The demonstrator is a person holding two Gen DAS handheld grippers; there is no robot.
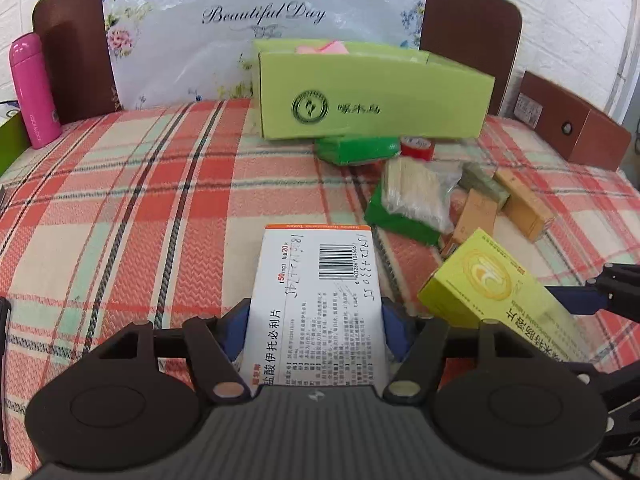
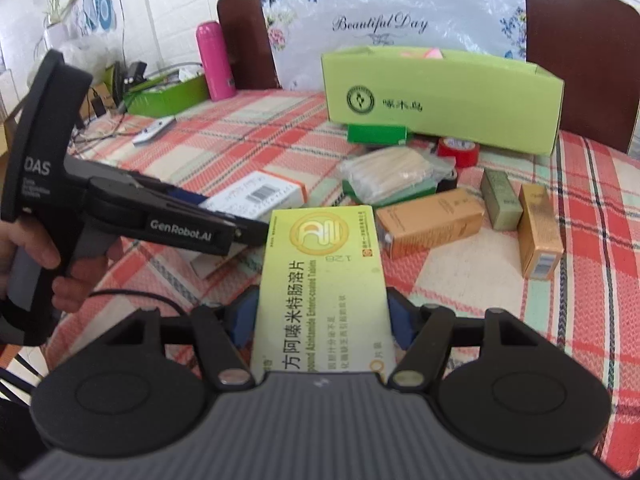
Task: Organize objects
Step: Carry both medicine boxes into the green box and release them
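Observation:
My left gripper (image 1: pixel 316 312) is shut on a white and orange medicine box (image 1: pixel 316 300) and holds it above the plaid tablecloth. It also shows in the right wrist view (image 2: pixel 260 194). My right gripper (image 2: pixel 322 312) is shut on a yellow-green medicine box (image 2: pixel 322 276), which also shows in the left wrist view (image 1: pixel 488 284). A large light-green open box (image 1: pixel 372 96) (image 2: pixel 440 96) stands at the back with something pink inside. The two grippers are side by side, the left one to the left.
Loose items lie before the large box: a green packet (image 2: pixel 376 134), red tape roll (image 2: pixel 458 150), bag of sticks (image 2: pixel 394 174), and several small tan and olive boxes (image 2: pixel 430 222). A pink bottle (image 1: pixel 34 92) stands back left. Cables and a remote (image 2: pixel 154 130) lie left.

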